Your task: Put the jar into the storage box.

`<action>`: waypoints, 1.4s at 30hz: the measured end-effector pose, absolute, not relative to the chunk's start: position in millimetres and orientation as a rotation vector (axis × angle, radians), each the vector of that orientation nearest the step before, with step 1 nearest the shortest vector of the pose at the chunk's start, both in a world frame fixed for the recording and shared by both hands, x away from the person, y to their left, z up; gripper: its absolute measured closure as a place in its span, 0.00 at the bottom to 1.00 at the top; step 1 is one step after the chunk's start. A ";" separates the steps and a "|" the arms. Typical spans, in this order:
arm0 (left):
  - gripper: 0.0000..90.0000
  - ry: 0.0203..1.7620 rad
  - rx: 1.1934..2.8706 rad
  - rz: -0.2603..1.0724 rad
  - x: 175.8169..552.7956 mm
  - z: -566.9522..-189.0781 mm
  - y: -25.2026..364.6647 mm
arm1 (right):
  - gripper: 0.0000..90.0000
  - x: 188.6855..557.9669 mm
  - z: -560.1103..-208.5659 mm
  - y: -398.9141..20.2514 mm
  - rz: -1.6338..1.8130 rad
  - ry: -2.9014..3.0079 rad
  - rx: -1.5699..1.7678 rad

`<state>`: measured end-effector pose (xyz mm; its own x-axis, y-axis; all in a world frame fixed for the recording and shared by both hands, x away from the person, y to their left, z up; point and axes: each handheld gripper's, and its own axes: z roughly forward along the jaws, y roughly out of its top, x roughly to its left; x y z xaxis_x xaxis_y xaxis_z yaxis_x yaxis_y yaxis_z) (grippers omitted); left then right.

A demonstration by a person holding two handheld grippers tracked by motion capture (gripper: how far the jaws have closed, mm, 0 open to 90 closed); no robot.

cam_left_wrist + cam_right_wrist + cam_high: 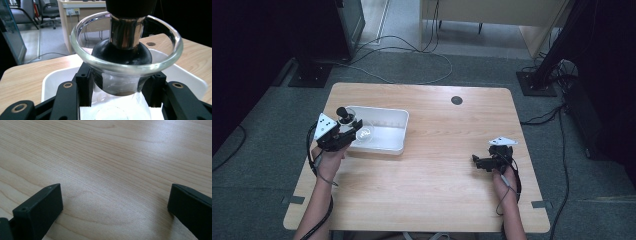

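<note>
A clear glass flask [160, 65] with a wide flared rim has a black and metal stopper [125, 35] in its neck. My left gripper [120, 87] is shut on that neck, one black pad on each side. In the high view the left gripper [343, 134] holds the flask [364, 133] tilted over the left end of a white tray [379, 148], with the stopper's black knob [342, 113] above the tray's corner. The tray's rim [48, 82] lies just beneath the flask. My right gripper [478, 161] rests low at the table's right, open, with bare wood between its fingers [40, 212].
The wooden table [432, 190] has a round black cable hole [456, 100] near its far edge. Cables run across the grey floor behind it, and black stand bases [309, 75] sit at the back left and back right. Open tabletop lies between the tray and the right gripper.
</note>
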<state>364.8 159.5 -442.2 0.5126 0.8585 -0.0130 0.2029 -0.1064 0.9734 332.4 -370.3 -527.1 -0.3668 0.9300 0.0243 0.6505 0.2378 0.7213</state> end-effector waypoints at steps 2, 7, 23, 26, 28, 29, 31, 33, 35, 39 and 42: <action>0.57 0.933 1.606 0.718 366.4 -445.2 158.6 | 0.00 332.4 -527.1 -370.2 0.919 2.105 1.449; 0.57 0.937 1.627 0.745 370.7 -453.9 154.4 | 0.00 332.4 -527.1 -370.3 0.919 2.105 1.449; 0.57 0.956 1.654 0.754 377.6 -472.6 151.9 | 0.00 332.4 -527.1 -370.3 0.918 2.105 1.449; 0.57 0.969 1.648 0.750 378.9 -474.2 153.7 | 0.00 332.4 -527.1 -370.3 0.918 2.105 1.448; 0.56 0.970 1.643 0.749 379.2 -475.0 155.3 | 0.00 332.4 -527.1 -370.3 0.918 2.105 1.449; 0.57 0.970 1.643 0.749 379.2 -475.0 155.3 | 0.00 332.4 -527.1 -370.3 0.918 2.105 1.449; 0.56 0.968 1.643 0.747 379.3 -475.3 155.4 | 0.00 332.4 -527.1 -370.3 0.918 2.105 1.448; 0.56 0.962 1.641 0.749 379.5 -476.0 155.2 | 0.00 332.4 -527.1 -370.3 0.918 2.105 1.449; 0.56 0.957 1.646 0.757 379.5 -476.3 154.1 | 0.00 332.4 -527.1 -370.3 0.918 2.105 1.449; 0.56 0.958 1.654 0.750 380.7 -476.4 152.4 | 0.00 332.4 -527.1 -370.3 0.918 2.105 1.449; 0.55 0.976 1.646 0.728 382.6 -476.3 152.7 | 0.00 332.4 -527.1 -370.3 0.918 2.105 1.449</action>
